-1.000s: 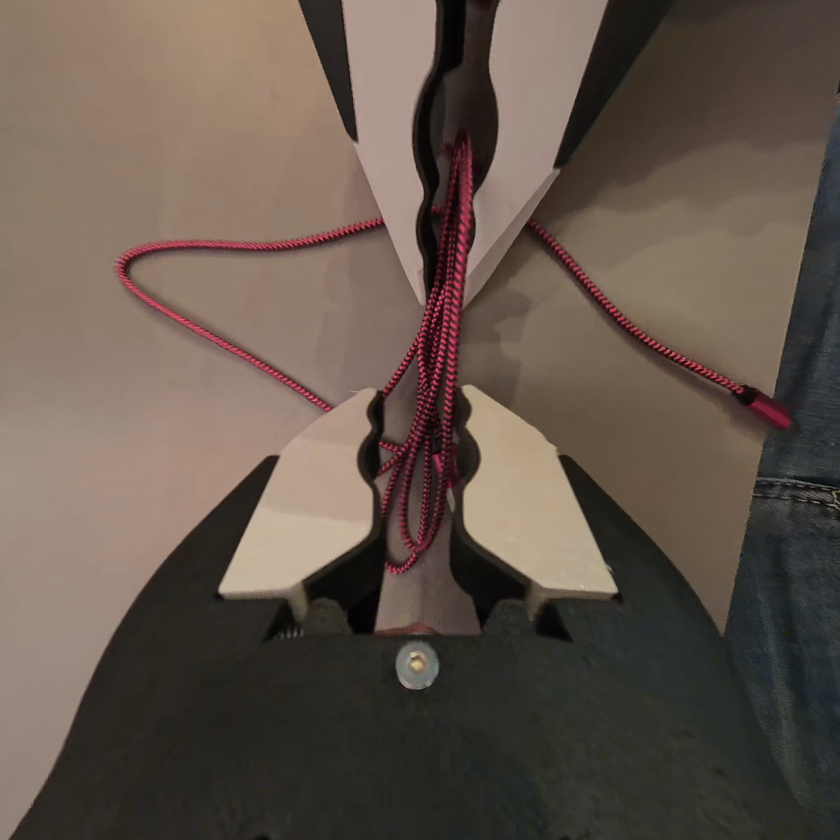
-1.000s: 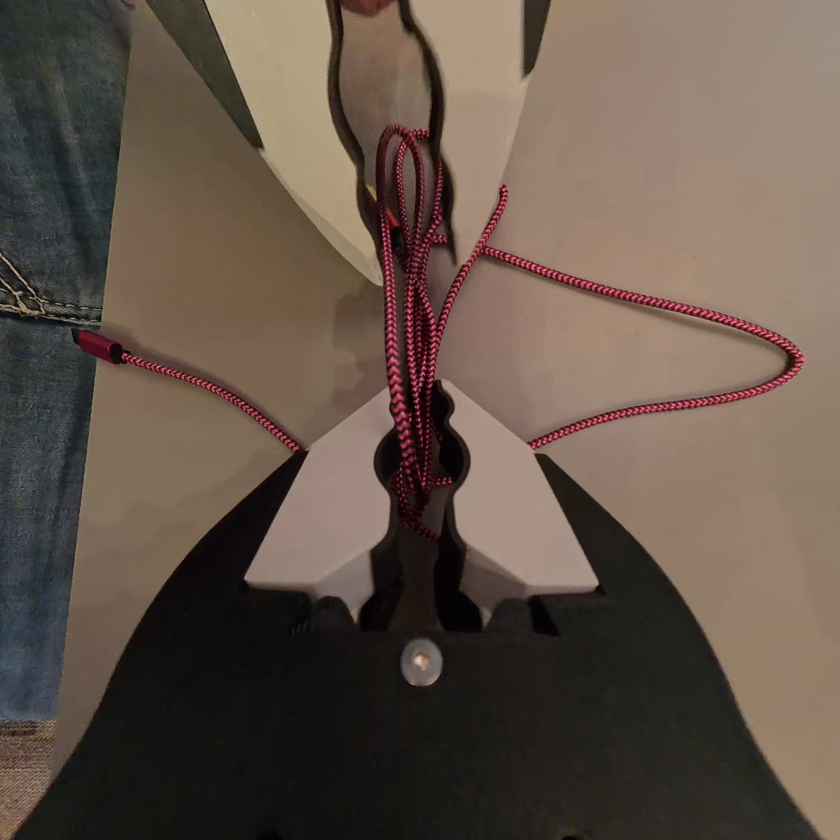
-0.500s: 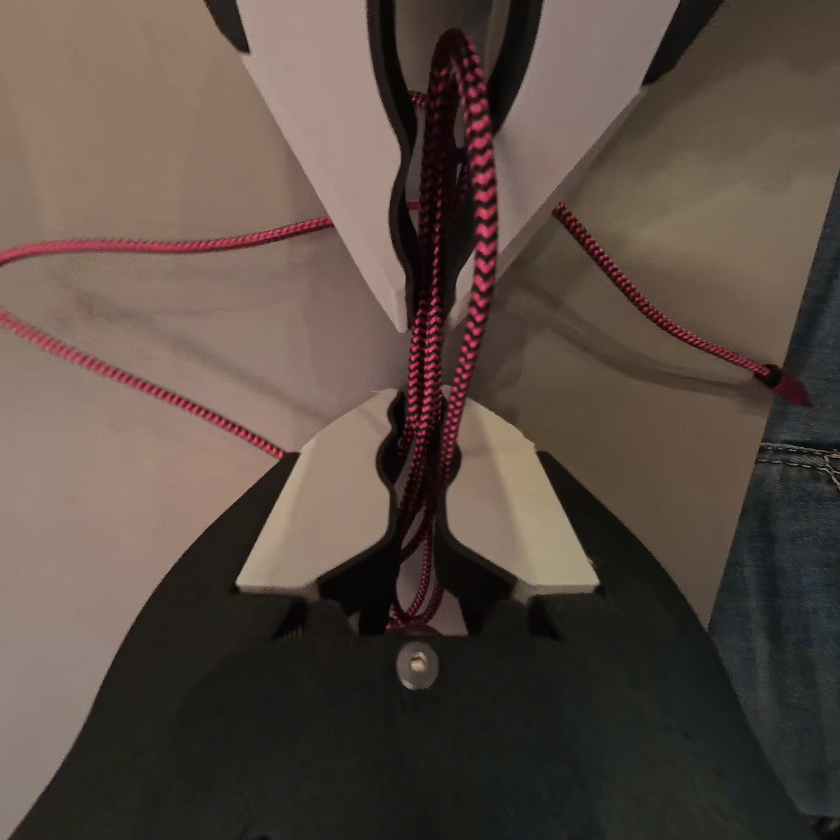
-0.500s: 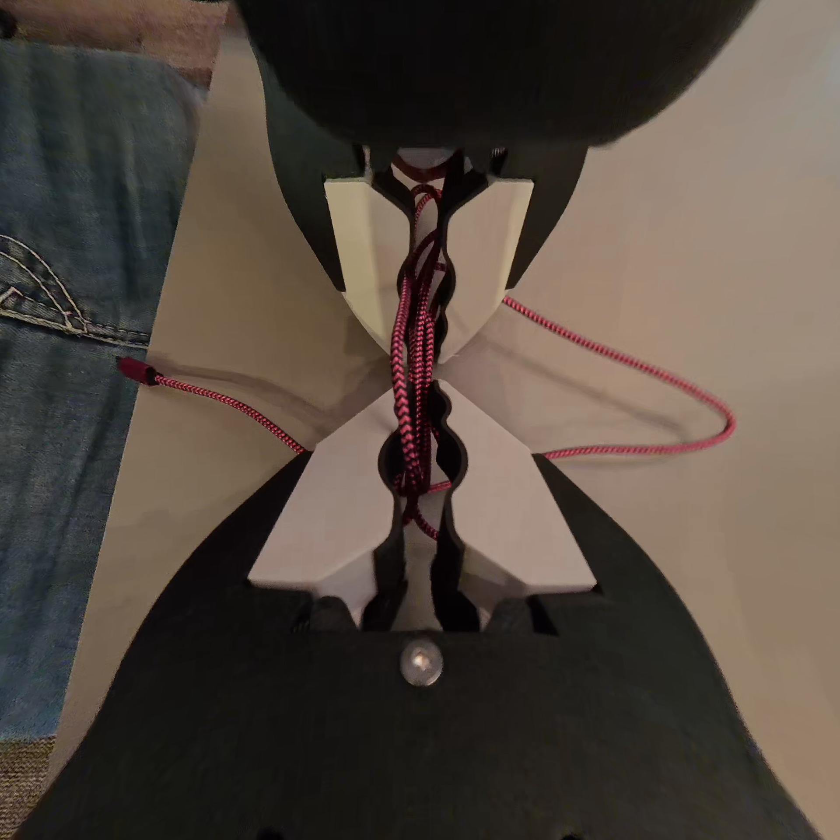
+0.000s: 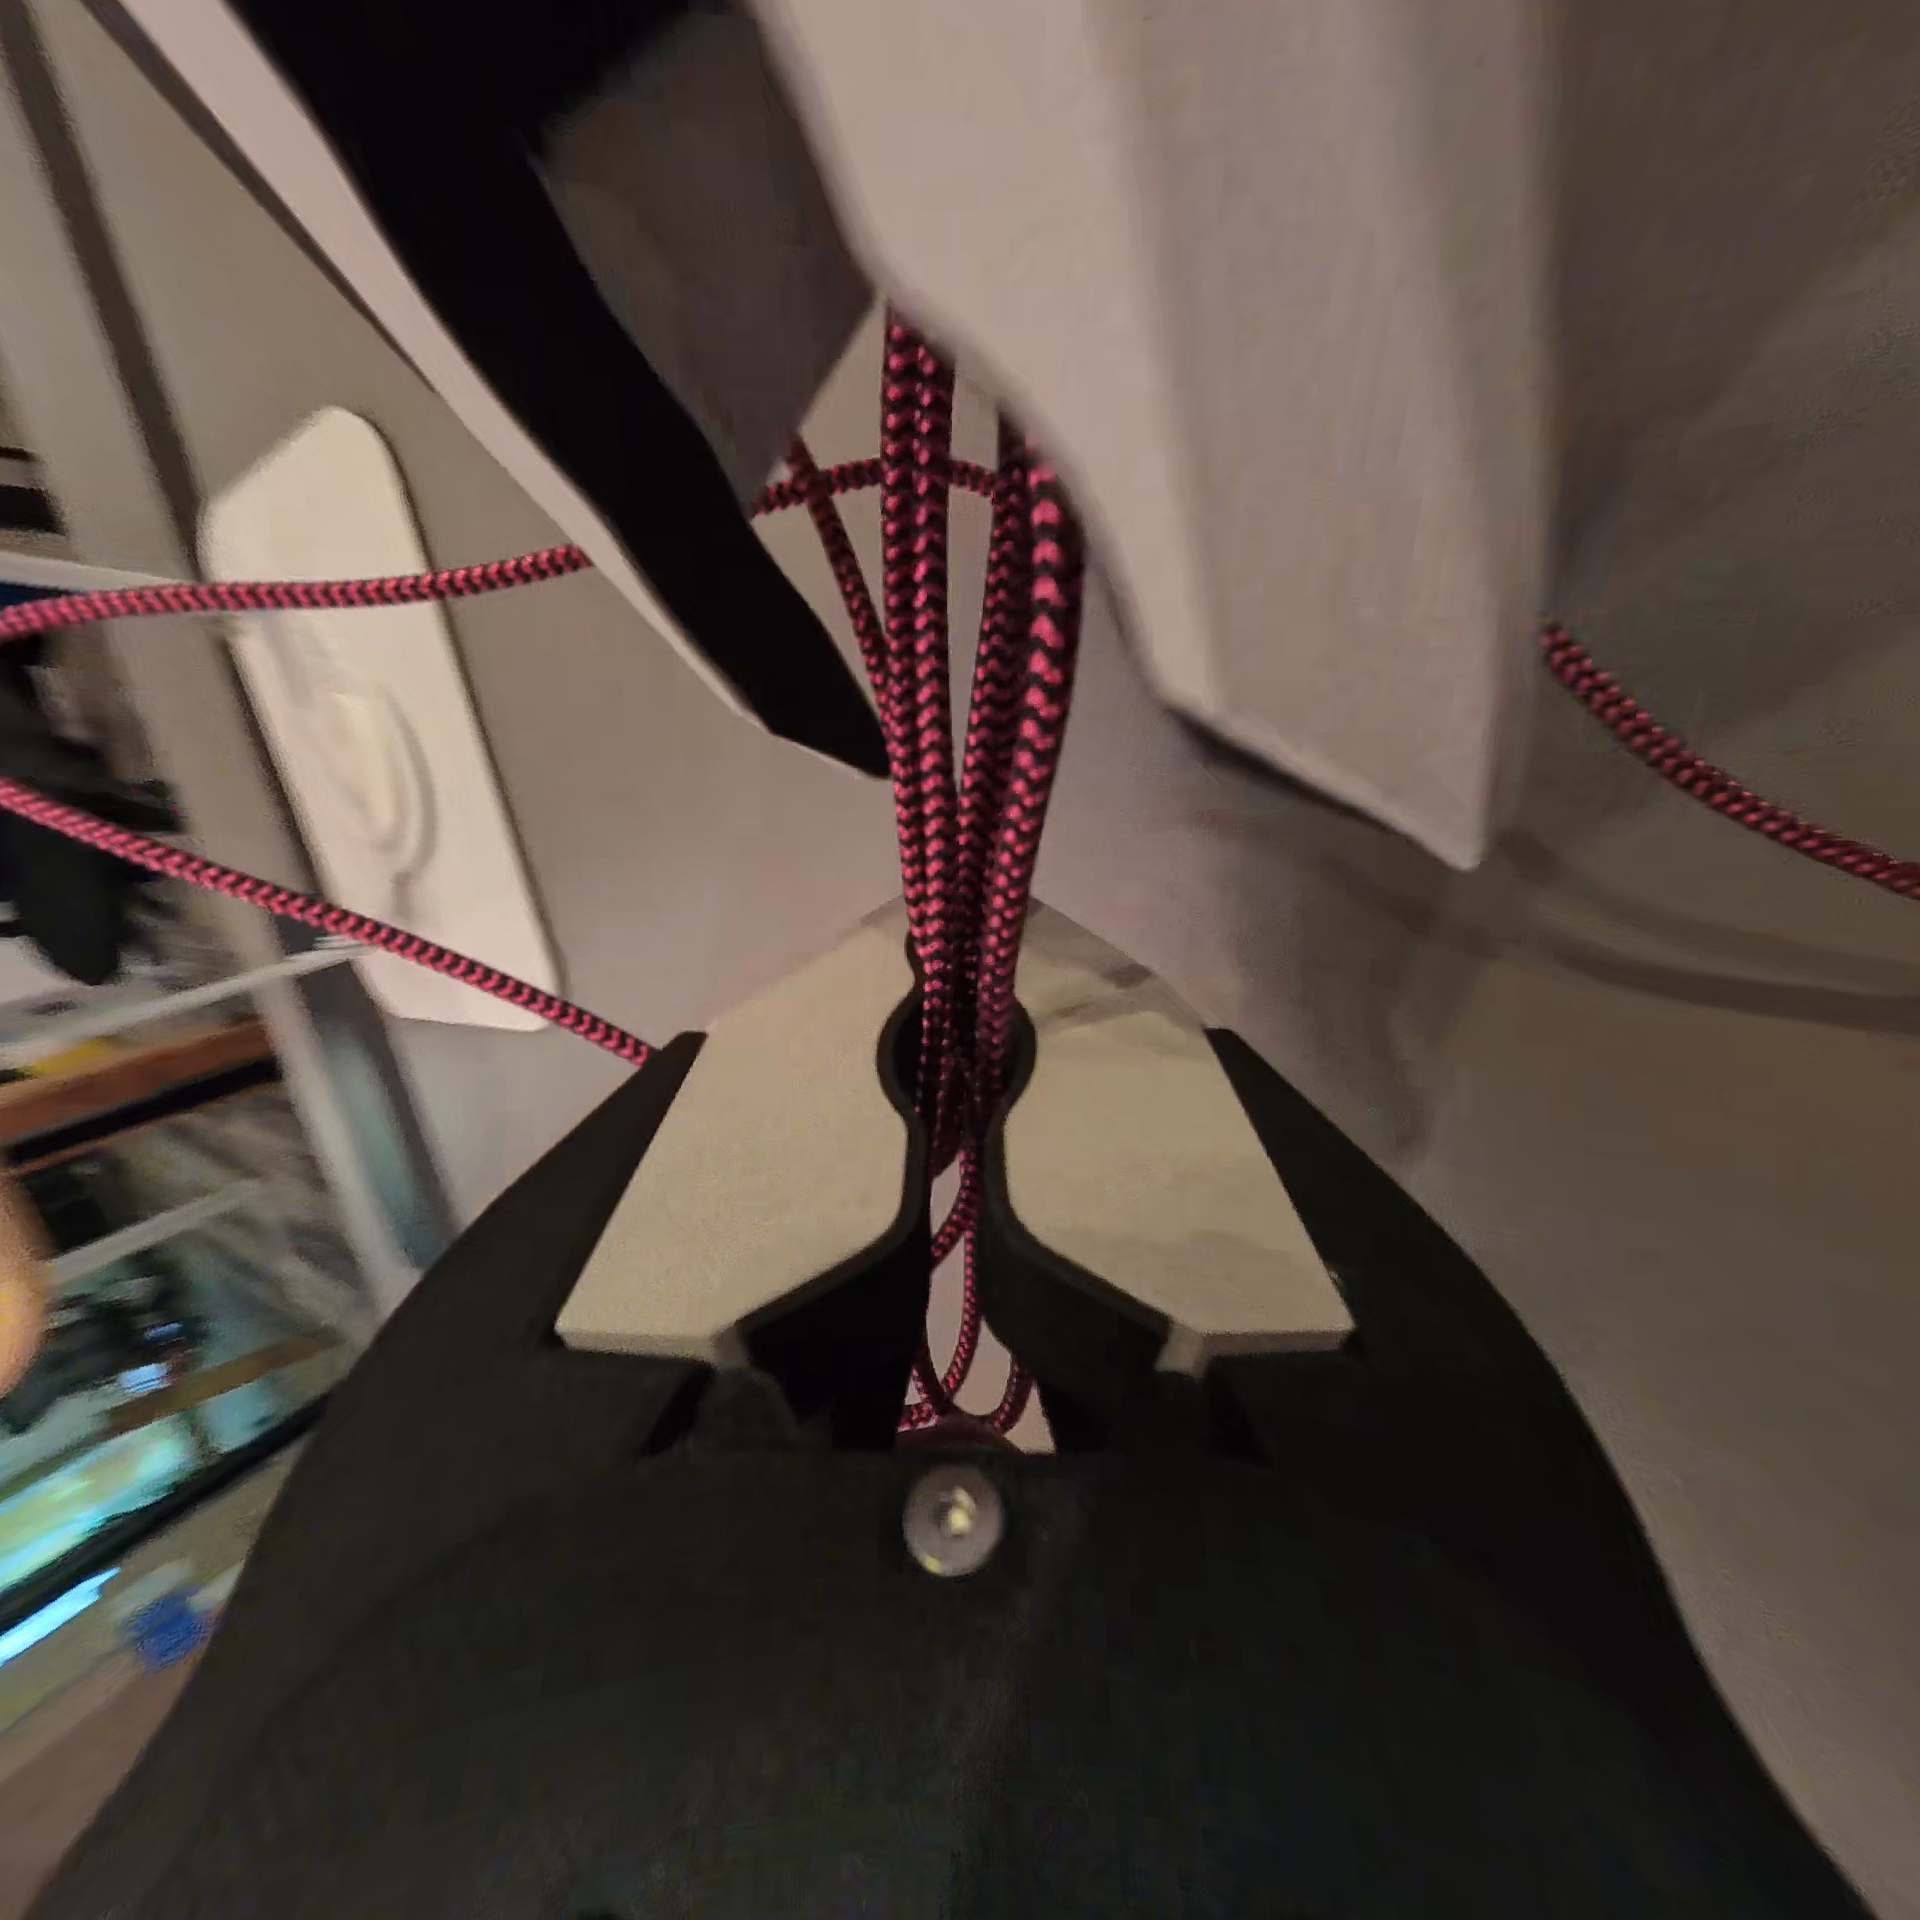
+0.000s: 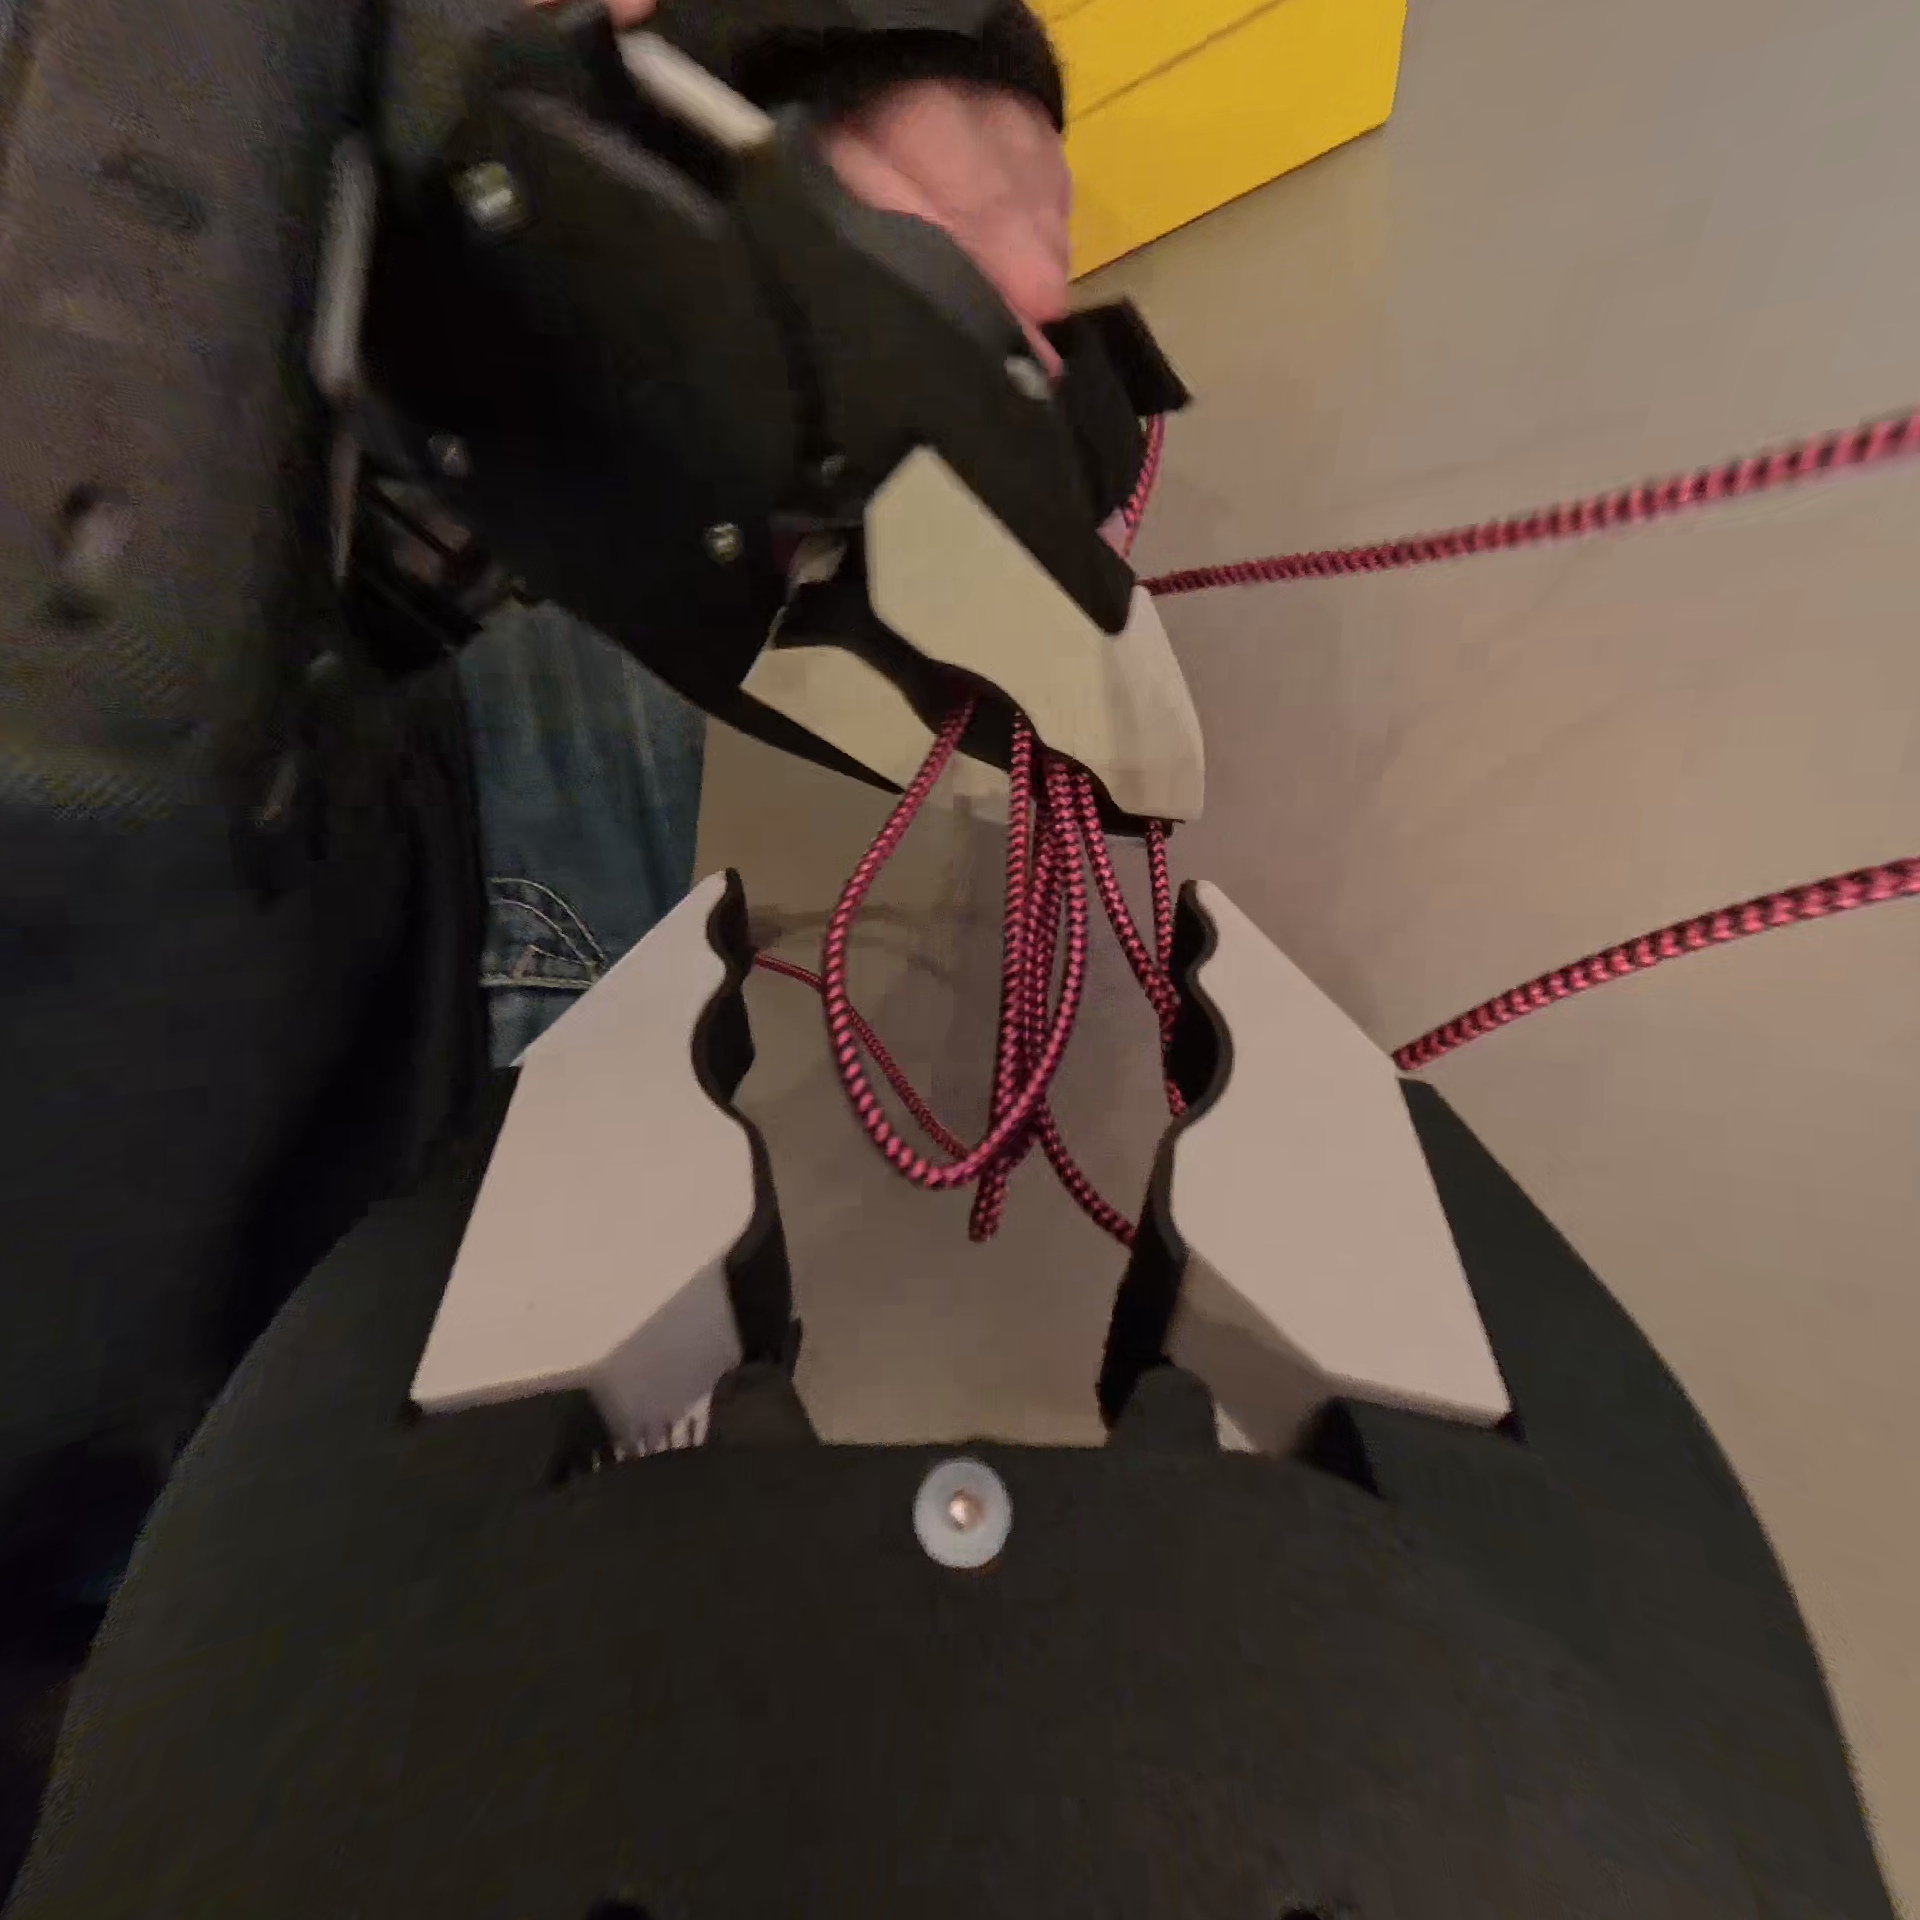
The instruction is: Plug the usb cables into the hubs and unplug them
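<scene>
Handover is happening: left gripper [image 5: 961, 940] is clenching the bundled magenta-and-black braided cable [image 5: 971, 727], while right gripper [image 6: 961, 904] is gaping, released; next, finding a plug end.

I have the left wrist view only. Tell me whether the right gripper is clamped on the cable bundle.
Observer: No. The right gripper is open, and the cable loops hang unclamped between its fingers.
Operator: Report what holds the bundle, as seen from that side.
Observer: The left gripper holds it, shut on the cable from above.
Operator: Say what carries that gripper.
Observer: A hand grips its black body.
</scene>
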The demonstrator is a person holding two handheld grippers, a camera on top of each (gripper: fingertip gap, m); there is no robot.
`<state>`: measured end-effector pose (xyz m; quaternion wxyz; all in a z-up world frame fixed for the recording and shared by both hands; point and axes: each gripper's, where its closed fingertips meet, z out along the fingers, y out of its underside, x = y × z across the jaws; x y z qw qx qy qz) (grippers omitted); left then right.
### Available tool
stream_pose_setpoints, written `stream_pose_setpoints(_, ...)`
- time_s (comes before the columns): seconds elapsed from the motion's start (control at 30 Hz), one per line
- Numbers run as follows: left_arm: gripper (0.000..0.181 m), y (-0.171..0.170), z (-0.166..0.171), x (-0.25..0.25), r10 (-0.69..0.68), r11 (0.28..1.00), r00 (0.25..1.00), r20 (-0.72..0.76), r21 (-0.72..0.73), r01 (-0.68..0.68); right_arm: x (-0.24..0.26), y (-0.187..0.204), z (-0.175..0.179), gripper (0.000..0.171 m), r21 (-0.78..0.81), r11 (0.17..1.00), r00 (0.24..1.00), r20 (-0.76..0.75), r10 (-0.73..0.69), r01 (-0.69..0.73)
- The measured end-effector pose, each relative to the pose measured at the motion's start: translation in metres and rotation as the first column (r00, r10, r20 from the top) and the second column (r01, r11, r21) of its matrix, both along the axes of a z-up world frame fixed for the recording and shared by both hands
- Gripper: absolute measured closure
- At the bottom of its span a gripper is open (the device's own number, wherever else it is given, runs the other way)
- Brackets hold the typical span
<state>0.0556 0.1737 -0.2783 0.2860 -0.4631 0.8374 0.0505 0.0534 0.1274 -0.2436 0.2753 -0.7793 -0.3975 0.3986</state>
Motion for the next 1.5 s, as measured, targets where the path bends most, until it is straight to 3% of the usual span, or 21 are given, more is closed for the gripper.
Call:
stream_pose_setpoints(0.13, 0.178, 0.002, 0.014, 0.004, -0.073, 0.977, 0.997, 0.016, 0.201, 0.069, 0.000, -0.001, -0.009, 0.112, -0.049, 0.998, 0.998, 0.041, 0.042, -0.040)
stream_pose_setpoints(0.3, 0.178, 0.006, 0.033, 0.009, -0.116, 0.940, 0.990, 0.080, 0.329, 0.084, 0.001, 0.000, -0.010, 0.165, 0.002, 0.998, 0.992, 0.112, 0.063, -0.063)
stream_pose_setpoints(0.33, 0.177, 0.006, 0.035, 0.010, -0.121, 0.940, 0.988, 0.093, 0.330, 0.084, 0.002, 0.002, -0.009, 0.169, 0.016, 0.998, 0.991, 0.124, 0.052, -0.054)
stream_pose_setpoints(0.43, 0.174, 0.008, 0.040, 0.013, -0.120, 0.942, 0.985, 0.123, 0.328, 0.073, 0.004, 0.004, -0.004, 0.169, 0.032, 0.999, 0.990, 0.134, 0.036, -0.040)
stream_pose_setpoints(0.57, 0.150, 0.012, 0.041, 0.015, -0.108, 0.933, 0.988, 0.106, 0.355, 0.064, -0.001, 0.002, 0.004, 0.170, 0.045, 0.997, 0.986, 0.158, 0.050, -0.058)
stream_pose_setpoints(0.63, 0.174, 0.011, 0.040, 0.014, -0.122, 0.935, 0.986, 0.113, 0.347, 0.075, -0.002, 0.001, 0.005, 0.170, 0.060, 0.996, 0.980, 0.192, 0.057, -0.069)
stream_pose_setpoints(0.77, 0.179, 0.011, 0.044, 0.013, -0.116, 0.936, 0.979, 0.169, 0.348, 0.051, -0.004, 0.003, 0.009, 0.170, 0.057, 0.997, 0.984, 0.173, 0.044, -0.055)
stream_pose_setpoints(0.97, 0.134, 0.009, 0.066, 0.011, -0.163, 0.904, 0.940, 0.299, 0.427, 0.021, 0.006, 0.007, 0.014, 0.171, 0.127, 0.992, 0.976, 0.218, -0.006, -0.023)
stream_pose_setpoints(1.07, 0.121, 0.011, 0.074, 0.005, -0.134, 0.925, 0.929, 0.344, 0.380, -0.008, 0.013, 0.010, 0.018, 0.170, 0.176, 0.984, 0.964, 0.264, -0.034, -0.013)
stream_pose_setpoints(1.13, 0.093, 0.015, 0.087, 0.003, -0.111, 0.926, 0.916, 0.386, 0.374, -0.046, 0.015, 0.011, 0.020, 0.171, 0.203, 0.979, 0.957, 0.287, -0.041, -0.019)
stream_pose_setpoints(1.23, 0.075, 0.025, 0.095, -0.005, -0.041, 0.939, 0.939, 0.342, 0.335, -0.081, 0.018, 0.013, 0.015, 0.171, 0.231, 0.972, 0.934, 0.354, -0.057, -0.028)
stream_pose_setpoints(1.3, 0.074, 0.022, 0.092, -0.009, 0.005, 0.972, 0.959, 0.284, 0.225, -0.072, 0.015, 0.012, 0.014, 0.171, 0.264, 0.963, 0.921, 0.387, -0.051, -0.057)
stream_pose_setpoints(1.4, 0.060, 0.019, 0.071, -0.019, 0.123, 0.992, 0.987, 0.102, -0.031, -0.120, 0.012, 0.014, 0.014, 0.171, 0.328, 0.939, 0.889, 0.454, -0.061, -0.103)
stream_pose_setpoints(1.5, 0.081, 0.005, 0.055, -0.022, 0.080, 0.967, 0.996, -0.028, -0.239, -0.084, 0.004, 0.014, 0.020, 0.171, 0.365, 0.921, 0.884, 0.465, -0.051, -0.139)
